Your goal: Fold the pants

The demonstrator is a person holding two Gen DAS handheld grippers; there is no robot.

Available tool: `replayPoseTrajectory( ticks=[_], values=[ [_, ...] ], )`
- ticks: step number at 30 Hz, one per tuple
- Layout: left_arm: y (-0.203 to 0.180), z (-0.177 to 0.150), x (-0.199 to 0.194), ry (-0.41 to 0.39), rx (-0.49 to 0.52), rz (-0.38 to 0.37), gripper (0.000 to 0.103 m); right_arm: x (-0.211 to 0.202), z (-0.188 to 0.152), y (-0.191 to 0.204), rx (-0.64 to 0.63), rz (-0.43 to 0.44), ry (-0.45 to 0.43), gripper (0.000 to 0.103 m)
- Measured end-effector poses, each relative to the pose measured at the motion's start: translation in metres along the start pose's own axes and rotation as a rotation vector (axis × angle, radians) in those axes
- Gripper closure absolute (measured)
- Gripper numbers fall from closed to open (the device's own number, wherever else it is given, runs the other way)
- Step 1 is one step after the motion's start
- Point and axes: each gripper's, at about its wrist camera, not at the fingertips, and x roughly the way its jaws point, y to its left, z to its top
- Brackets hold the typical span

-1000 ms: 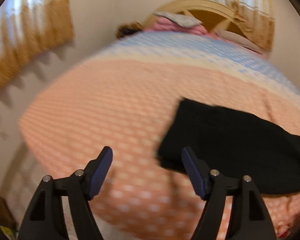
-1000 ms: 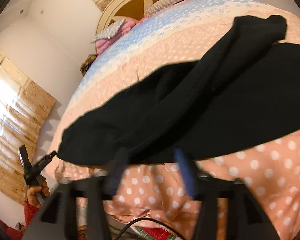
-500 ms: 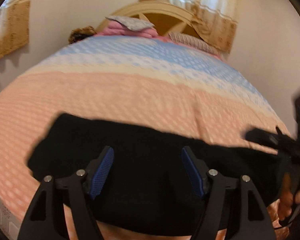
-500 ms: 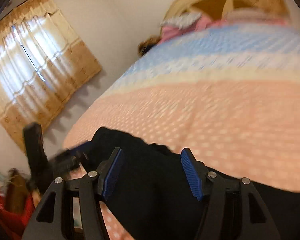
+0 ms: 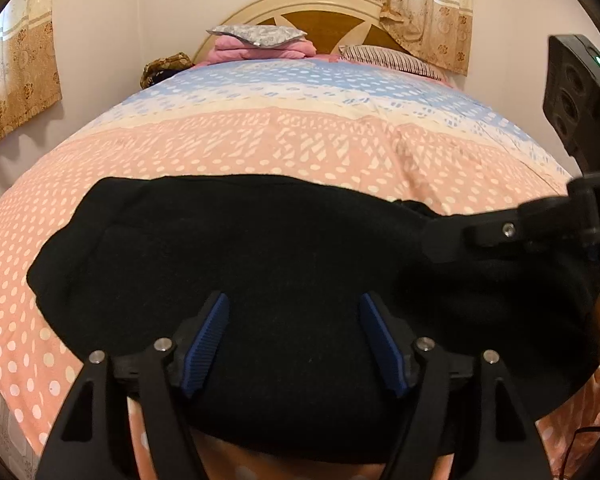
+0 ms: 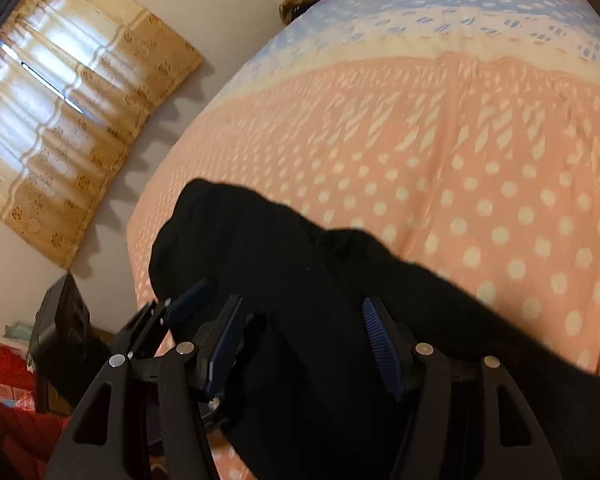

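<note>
Black pants (image 5: 268, 256) lie spread across the near edge of the bed, running left to right; they also show in the right wrist view (image 6: 324, 312). My left gripper (image 5: 294, 332) is open, its blue pads just above the pants' near middle. My right gripper (image 6: 300, 344) is open over the pants' right part. The right gripper's body (image 5: 540, 224) shows at the right edge of the left wrist view, over the cloth. The left gripper's fingers (image 6: 188, 300) show at the lower left of the right wrist view.
The bed has a peach, cream and blue dotted cover (image 5: 300, 136). Pillows and a pink folded blanket (image 5: 260, 46) lie at the wooden headboard (image 5: 316, 16). Curtained windows (image 6: 60, 96) stand on the walls. Red bags (image 6: 8, 384) sit on the floor at the left.
Both grippers have swung in over the pants from the sides. The left now faces the headboard with the pants centred below it. Both stay open.
</note>
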Motion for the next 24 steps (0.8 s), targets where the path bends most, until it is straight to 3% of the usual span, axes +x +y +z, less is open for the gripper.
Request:
replayPoseTrajectory(
  ticks=[3,7,12,19,22,24],
  values=[
    [-0.005,0.0,0.007,-0.01,0.005,0.007,0.03,0.01,0.008,-0.001,0.01,0.004,0.024,0.041],
    [-0.005,0.001,0.009,-0.005,-0.001,0.002,0.03,0.029,0.024,0.0,0.039,0.021,-0.005,0.041],
    [-0.006,-0.002,0.009,-0.014,-0.001,-0.003,0.029,0.04,0.028,0.014,0.052,0.133,0.047,0.038],
    [-0.009,-0.005,0.01,-0.015,0.008,0.008,0.029,0.045,0.065,-0.042,0.266,0.281,-0.015,0.04],
    [-0.012,-0.006,0.009,-0.022,0.013,0.017,0.029,0.049,0.072,-0.066,0.355,0.391,0.03,0.045],
    [-0.011,-0.006,0.009,-0.022,0.011,0.011,0.028,0.044,0.069,-0.072,0.378,0.414,0.043,0.05]
  ],
)
